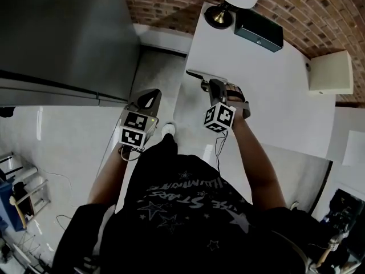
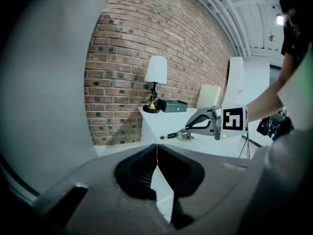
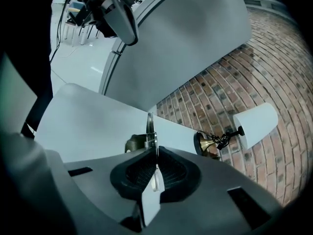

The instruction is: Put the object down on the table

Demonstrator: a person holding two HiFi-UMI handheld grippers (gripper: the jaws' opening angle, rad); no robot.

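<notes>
Right gripper view is showing the right gripper [image 3: 156, 154] with its jaws pressing together on a thin metal tool [image 3: 150, 130]; only the tool's edge and a small spring are showing, so its exact kind is hard to make out. Head view is placing the right gripper [image 1: 207, 84] over the near left corner of the white table [image 1: 268, 90], with the tool's [image 1: 194, 74] dark end poking past the jaws. Whether it is touching the tabletop, I cannot tell. The left gripper [image 2: 157, 154] is hanging beside the table, jaws meeting on nothing. At the far edge, a lamp [image 1: 218, 16] is standing just beside a dark box [image 1: 258, 29], its shade cut off by the frame.
</notes>
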